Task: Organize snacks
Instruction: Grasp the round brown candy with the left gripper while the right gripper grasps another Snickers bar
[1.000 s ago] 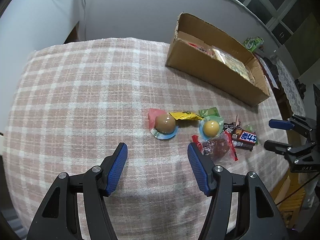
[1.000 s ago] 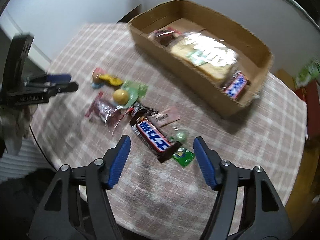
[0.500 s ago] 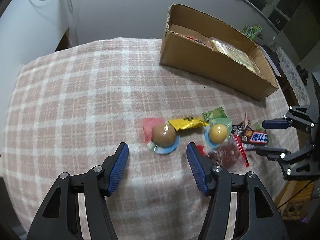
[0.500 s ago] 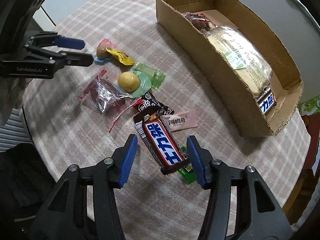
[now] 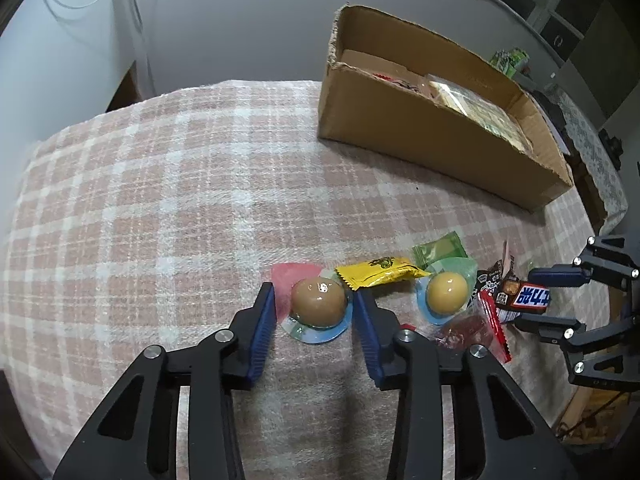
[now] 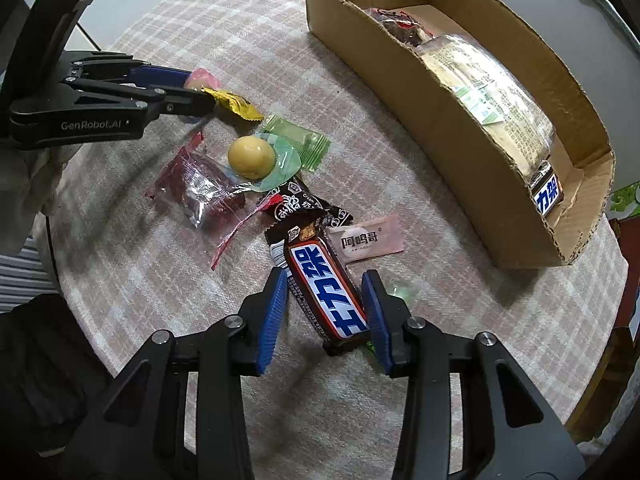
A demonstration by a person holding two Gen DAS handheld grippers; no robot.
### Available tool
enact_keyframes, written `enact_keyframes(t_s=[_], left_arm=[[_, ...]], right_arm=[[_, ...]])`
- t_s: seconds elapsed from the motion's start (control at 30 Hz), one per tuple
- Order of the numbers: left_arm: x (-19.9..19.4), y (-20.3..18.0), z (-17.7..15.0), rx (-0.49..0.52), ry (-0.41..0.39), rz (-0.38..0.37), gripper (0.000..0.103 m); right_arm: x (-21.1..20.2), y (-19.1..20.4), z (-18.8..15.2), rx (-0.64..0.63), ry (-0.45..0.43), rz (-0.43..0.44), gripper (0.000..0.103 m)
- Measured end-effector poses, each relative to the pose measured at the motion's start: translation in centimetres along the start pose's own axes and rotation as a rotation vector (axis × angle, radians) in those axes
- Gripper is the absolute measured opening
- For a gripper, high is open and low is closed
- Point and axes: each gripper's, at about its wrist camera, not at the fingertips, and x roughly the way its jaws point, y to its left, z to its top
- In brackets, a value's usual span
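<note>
**Both grippers closing over snacks on the plaid table**

The round table point(image 5: 168, 184), under a pink-and-white plaid cloth, is bare across its whole left part in the left wrist view; its curved edge falls away just behind both grippers. The long cardboard box point(image 6: 472, 148) sits at the far side, well apart from the loose snacks, with torn rims and an open top. In it lie a large clear bag of pale biscuits point(image 6: 492, 92), a dark red packet point(image 6: 400, 26) at the far end and a chocolate bar at the near end (only white characters on blue can be read).

The loose snacks cluster near the table's right edge. The Snickers-style bar point(image 6: 328, 292), with white Chinese characters on blue, lies between the blue pads of the right gripper point(image 6: 325, 312); its jaws have just been closing, the right pad touching the wrapper and the left pad still a little off it. Just beyond lie a pink sachet point(image 6: 366, 238) with Chinese print and a dark "Cream" wrapper point(image 6: 300, 204).

The left gripper point(image 5: 314, 316), marked "GenRobot.AI", straddles the brown jelly cup point(image 5: 318, 300); its jaws have just been closing too, with narrow gaps still visible on both sides. A yellow sachet point(image 5: 380, 272), a yellow jelly cup point(image 5: 446, 290) and a green sachet point(image 5: 440, 248) lie to the right.
</note>
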Motion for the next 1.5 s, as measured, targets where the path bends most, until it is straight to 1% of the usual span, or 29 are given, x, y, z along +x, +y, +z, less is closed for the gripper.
enact_keyframes(t_s=[0.17,0.23,0.27,0.4,0.47,0.63,0.77,0.8,0.83,0.87,0.9,0.97,1.0,1.07,1.13,1.2,1.5], left_arm=[[-0.3,-0.1,-0.4,0.01,-0.015,0.002,0.034],[-0.3,-0.2,-0.5,0.011,-0.016,-0.001,0.033],[-0.4,-0.1,-0.4,0.01,-0.016,-0.002,0.03],[-0.6,0.3,-0.6,0.001,-0.015,-0.004,0.03],[-0.5,-0.1,-0.5,0.002,-0.015,-0.003,0.03],[-0.5,-0.2,-0.4,-0.006,-0.013,-0.005,0.029],[-0.8,0.3,-0.6,-0.013,-0.01,-0.006,0.029],[-0.8,0.3,-0.6,-0.012,-0.01,-0.006,0.029],[-0.9,0.4,-0.7,-0.013,-0.01,-0.006,0.029],[-0.9,0.4,-0.7,-0.014,-0.01,-0.006,0.029],[-0.9,0.4,-0.8,-0.013,-0.01,-0.006,0.029],[-1.0,0.5,-0.9,-0.015,-0.011,-0.007,0.029],[-1.1,0.5,-0.9,-0.016,-0.011,-0.008,0.029],[-1.2,0.5,-0.9,-0.022,-0.012,-0.012,0.028],[-1.3,0.5,-0.8,-0.031,-0.016,-0.016,0.028],[-1.7,0.7,-0.9,-0.037,-0.021,-0.022,0.028],[-3.0,0.8,-1.3,-0.035,-0.038,-0.035,0.028]], right_arm=[[0.2,0.6,0.0,0.017,-0.006,-0.013,0.036],[-0.1,0.3,-0.2,0.039,-0.015,-0.005,0.032],[-0.3,0.3,-0.3,0.045,-0.016,-0.002,0.031],[-0.3,-0.4,-0.4,0.077,-0.022,0.018,0.028],[-0.2,-0.5,-0.5,0.073,-0.025,0.028,0.028],[0.1,-1.5,0.0,0.088,-0.017,0.049,0.033],[0.3,-0.5,0.4,0.03,-0.017,0.017,0.033],[0.4,0.0,0.3,0.015,-0.01,0.021,0.033],[0.5,0.4,0.2,-0.007,0.003,0.023,0.036],[0.5,0.8,0.1,-0.026,0.01,0.012,0.037],[0.8,1.3,0.1,-0.061,0.013,-0.021,0.037],[1.2,1.8,0.0,-0.087,0.022,-0.059,0.034],[1.2,1.9,-0.1,-0.081,0.018,-0.058,0.034],[1.0,1.6,-0.1,-0.047,0.011,-0.028,0.033],[0.5,0.8,-0.2,0.031,-0.006,0.038,0.033],[0.0,0.1,-0.4,0.08,-0.023,0.07,0.032],[-2.4,-1.9,-1.2,0.16,-0.076,0.088,0.03]])
